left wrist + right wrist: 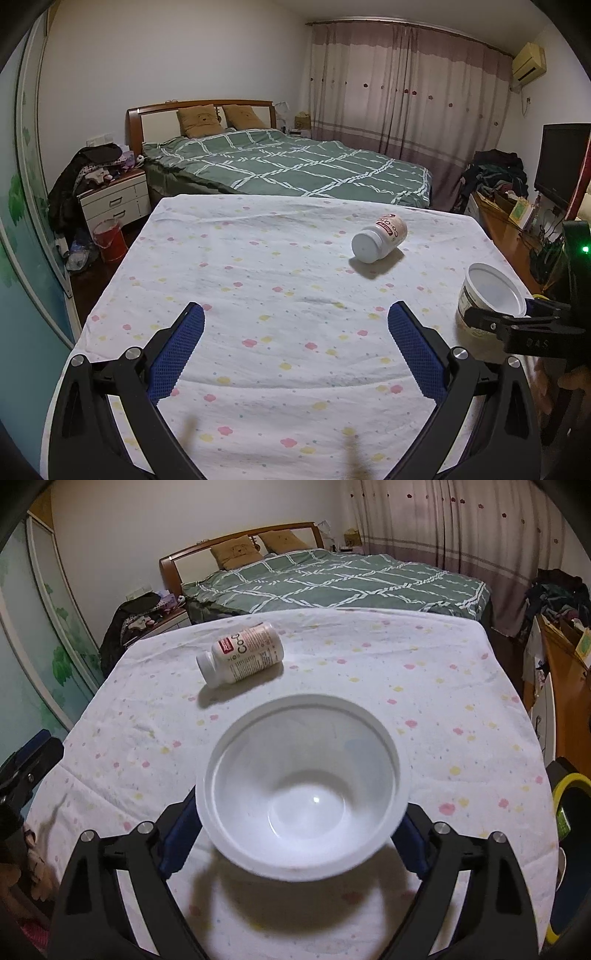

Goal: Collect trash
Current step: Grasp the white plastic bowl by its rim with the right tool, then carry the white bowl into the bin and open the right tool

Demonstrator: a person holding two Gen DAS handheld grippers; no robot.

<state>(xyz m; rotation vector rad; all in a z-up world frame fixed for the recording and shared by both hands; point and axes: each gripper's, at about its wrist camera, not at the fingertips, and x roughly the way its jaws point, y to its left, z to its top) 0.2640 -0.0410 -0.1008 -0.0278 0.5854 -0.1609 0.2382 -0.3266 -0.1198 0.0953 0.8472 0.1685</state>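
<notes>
White cloth [280, 258] printed with small pink and yellow flowers covers the table in a bedroom. A green checked bed [295, 166] lies beyond its far edge.

On the cloth stands a white plastic cup [303, 786], upright, mouth up and empty. It is close to the table's right side and sits between the two fingers of the right gripper [295, 812]. Those jaws are spread wide, one blue pad on each side just under the cup's broad rim. The cup looks blurred while the fingers are sharp, so the grasp reads as let go and not clamped.

Farther out on the cloth, well apart from the cup, a white pill bottle with a red and white label [242, 653] lies on its side.

The left gripper [295, 314] hangs over bare cloth near the table's front. Its blue-padded fingers are parted and have nothing between them.

A dark container with a yellow rim [569, 805] shows at the table's right edge.
</notes>
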